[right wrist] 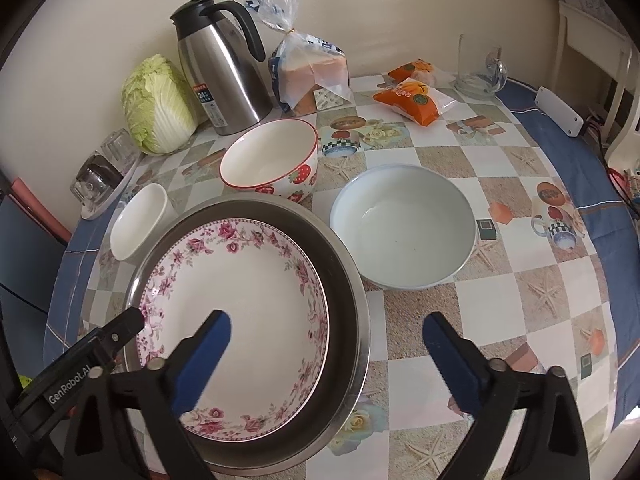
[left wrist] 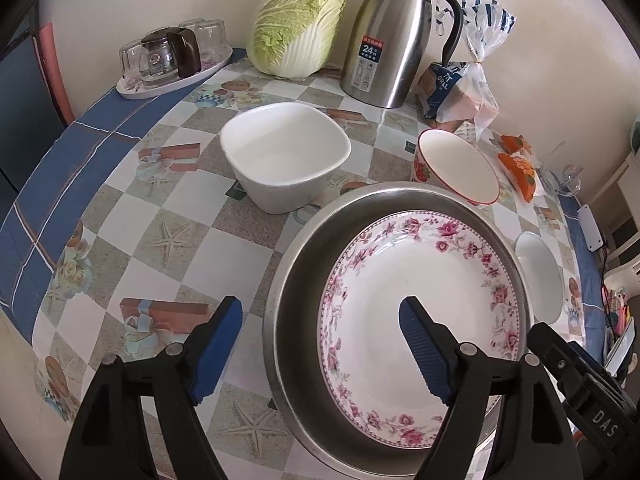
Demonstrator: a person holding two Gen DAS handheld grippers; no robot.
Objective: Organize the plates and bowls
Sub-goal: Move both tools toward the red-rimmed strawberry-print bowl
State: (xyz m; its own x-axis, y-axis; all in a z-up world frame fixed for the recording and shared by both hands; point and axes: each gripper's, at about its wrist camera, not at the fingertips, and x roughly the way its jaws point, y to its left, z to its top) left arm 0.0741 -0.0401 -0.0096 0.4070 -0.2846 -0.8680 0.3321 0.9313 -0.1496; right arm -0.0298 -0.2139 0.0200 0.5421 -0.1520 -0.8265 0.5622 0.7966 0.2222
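1. One floral plate [left wrist: 420, 308] lies inside one steel basin [left wrist: 296, 304] near the front of the desk [left wrist: 180, 216].
2. Three bowls stand around the basin: a square white bowl [left wrist: 284, 152] to its left, a strawberry bowl [right wrist: 272, 156] touching its far rim, and a round white bowl [right wrist: 404, 228] just beside it on the right.
3. Two tools hover over the basin, one at either side. The left tool [left wrist: 320, 320] is spread wide, nothing between its blue pads; the right tool [right wrist: 326, 334] is spread the same way, pinching nothing.
4. At the back stand one steel jug [left wrist: 388, 36], one cabbage [left wrist: 296, 20], one bread bag [right wrist: 308, 72] and two orange packets [right wrist: 412, 96].
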